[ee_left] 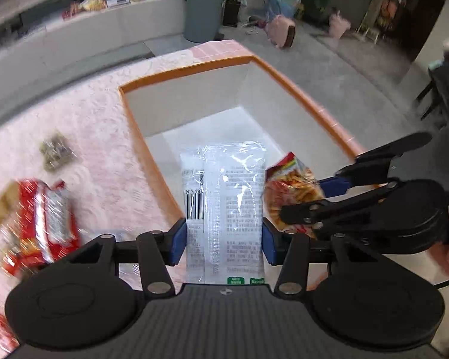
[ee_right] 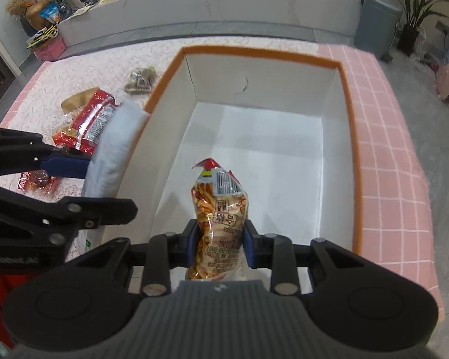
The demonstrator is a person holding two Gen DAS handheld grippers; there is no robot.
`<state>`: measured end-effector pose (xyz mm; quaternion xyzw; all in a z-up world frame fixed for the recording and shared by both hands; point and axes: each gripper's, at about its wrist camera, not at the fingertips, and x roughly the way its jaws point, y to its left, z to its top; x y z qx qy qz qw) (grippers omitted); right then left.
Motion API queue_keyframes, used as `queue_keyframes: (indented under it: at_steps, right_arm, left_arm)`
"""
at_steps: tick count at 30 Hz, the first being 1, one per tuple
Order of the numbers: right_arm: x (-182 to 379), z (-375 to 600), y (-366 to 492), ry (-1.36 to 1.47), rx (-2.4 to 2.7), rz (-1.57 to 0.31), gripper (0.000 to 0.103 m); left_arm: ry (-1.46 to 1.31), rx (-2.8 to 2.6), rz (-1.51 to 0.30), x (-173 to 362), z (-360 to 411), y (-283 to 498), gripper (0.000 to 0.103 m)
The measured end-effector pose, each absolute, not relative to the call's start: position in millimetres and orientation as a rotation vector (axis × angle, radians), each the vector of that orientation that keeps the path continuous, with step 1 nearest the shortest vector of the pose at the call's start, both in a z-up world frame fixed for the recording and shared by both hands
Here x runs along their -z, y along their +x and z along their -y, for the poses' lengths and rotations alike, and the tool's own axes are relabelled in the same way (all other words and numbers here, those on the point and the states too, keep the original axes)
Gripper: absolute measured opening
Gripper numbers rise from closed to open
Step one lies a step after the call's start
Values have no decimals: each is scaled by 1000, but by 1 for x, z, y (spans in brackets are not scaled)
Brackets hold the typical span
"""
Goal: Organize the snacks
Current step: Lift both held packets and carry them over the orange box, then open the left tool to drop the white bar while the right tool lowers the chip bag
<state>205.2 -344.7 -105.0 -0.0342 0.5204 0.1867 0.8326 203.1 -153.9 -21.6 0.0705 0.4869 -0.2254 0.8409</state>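
We hold two snacks over the open white cardboard box with the orange rim [ee_right: 348, 95] on the pink table [ee_right: 386, 137]. Our left gripper [ee_left: 224, 240] has its jaws half-wide, clamped on a flat white plastic-wrapped packet [ee_left: 224, 197]; our right gripper [ee_right: 220, 246] pinches a crinkly orange snack bag [ee_right: 220, 209] almost closed. Both look light, soft and slippery, so we judge mid-body grips safest.

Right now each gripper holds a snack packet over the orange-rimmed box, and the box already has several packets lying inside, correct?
Not quite. The right wrist view shows the orange-rimmed box bare inside. The rest holds: the left gripper grips a white packet, the right gripper a printed orange snack packet.
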Motion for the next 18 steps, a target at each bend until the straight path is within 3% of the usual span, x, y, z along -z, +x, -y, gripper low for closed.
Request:
queue_keyframes:
  at_steps: [18]
  right_arm:
    - [138, 335, 228, -100, -411, -1195, 29]
  left_arm:
    - [610, 482, -877, 28, 206, 189, 56]
